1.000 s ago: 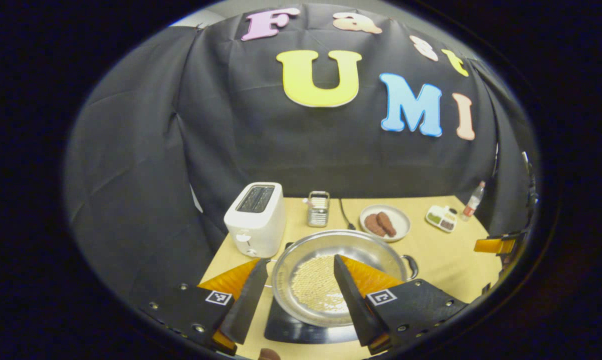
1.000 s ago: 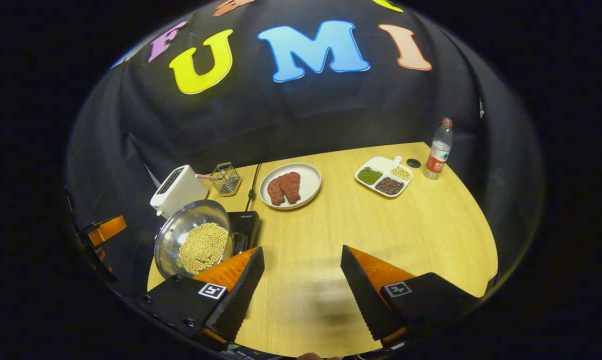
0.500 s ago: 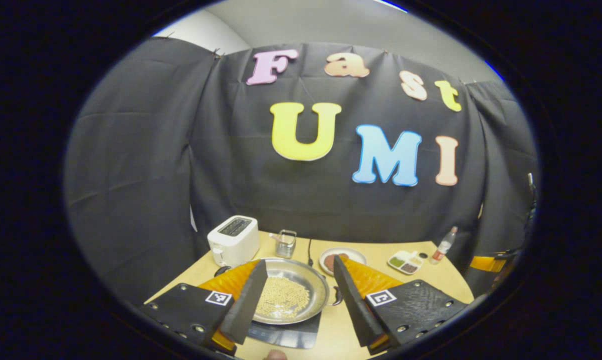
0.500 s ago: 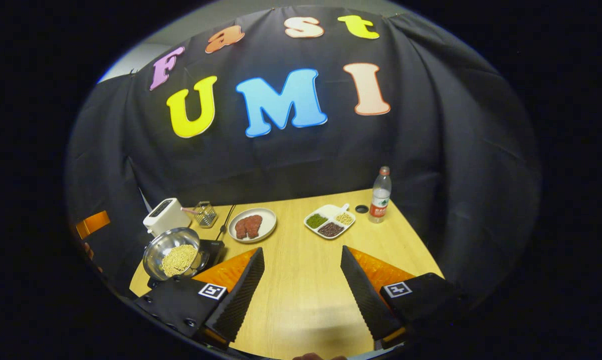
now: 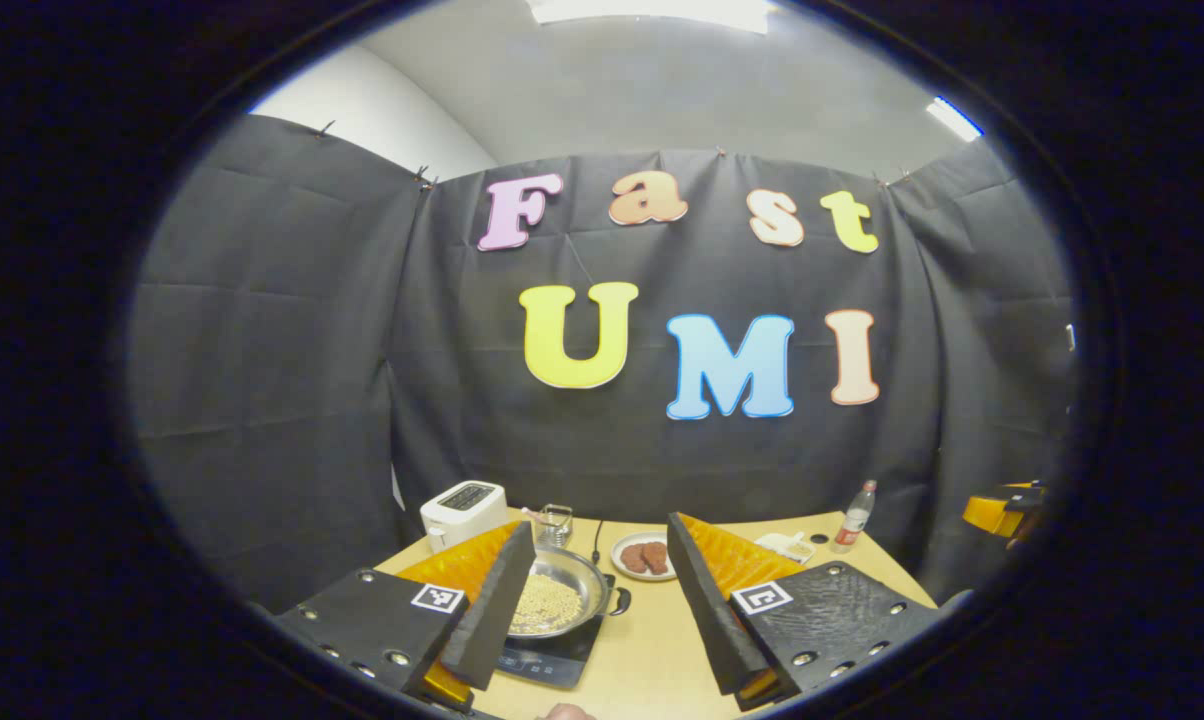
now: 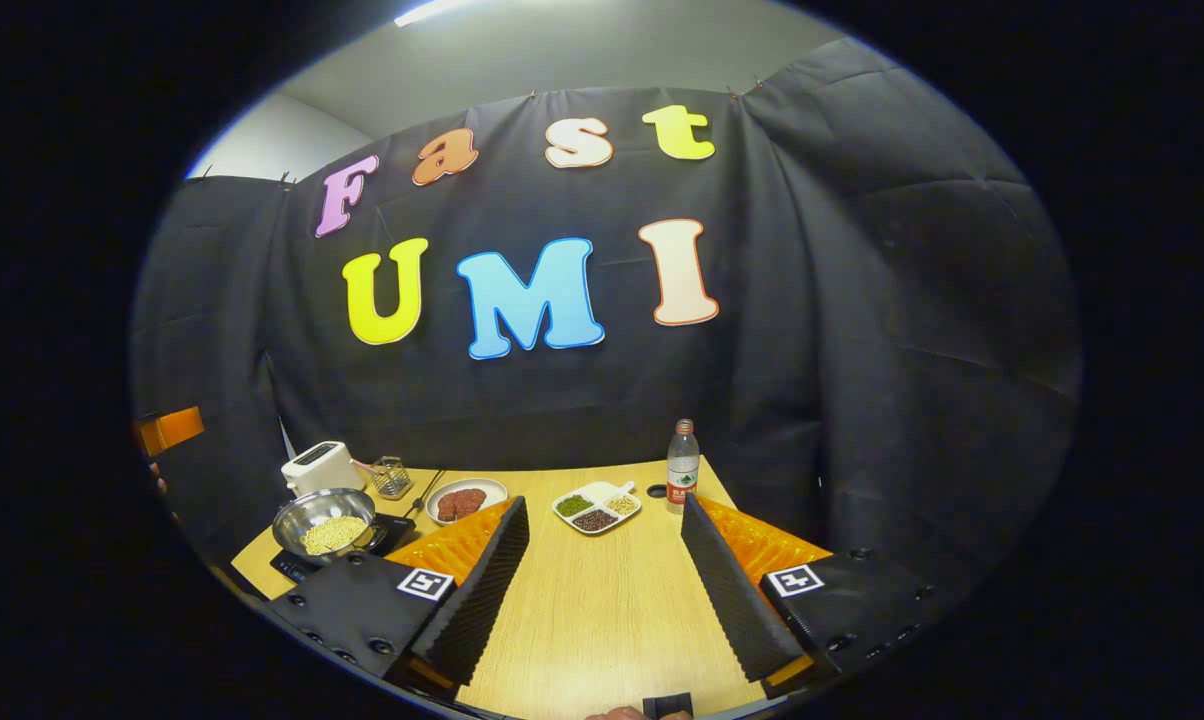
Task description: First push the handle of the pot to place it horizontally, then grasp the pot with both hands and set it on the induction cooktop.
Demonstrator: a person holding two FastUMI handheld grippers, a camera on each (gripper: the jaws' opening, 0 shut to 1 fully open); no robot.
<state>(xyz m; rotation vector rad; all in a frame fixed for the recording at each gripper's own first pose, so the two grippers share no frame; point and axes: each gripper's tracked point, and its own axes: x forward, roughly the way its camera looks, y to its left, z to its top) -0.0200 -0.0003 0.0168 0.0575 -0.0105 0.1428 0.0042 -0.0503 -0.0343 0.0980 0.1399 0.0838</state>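
A steel pot [image 5: 562, 598] holding pale beans sits on the black induction cooktop [image 5: 552, 658] at the table's left side; one small side handle [image 5: 619, 601] points right. In the right gripper view the same pot [image 6: 324, 520] rests on the cooktop [image 6: 390, 530] at the far left. My left gripper [image 5: 600, 600] is open, held back from the pot and well above the table. My right gripper [image 6: 602, 575] is open too, over bare wood with nothing between its fingers. The other gripper shows at the left gripper view's right edge [image 5: 1002, 508] and the right gripper view's left edge [image 6: 167, 430].
A white toaster [image 5: 462, 512] and a wire basket [image 5: 555, 522] stand behind the pot. A plate of meat [image 6: 466, 499], a divided dish of beans [image 6: 595, 509], a water bottle [image 6: 681, 481] and a small cap [image 6: 657, 491] sit along the table's back. A power cord [image 5: 596, 541] runs rearward.
Both grippers have pulled back and risen away from the table, so the pot and cooktop look much smaller. The pot stays on the cooktop. Both stay open.
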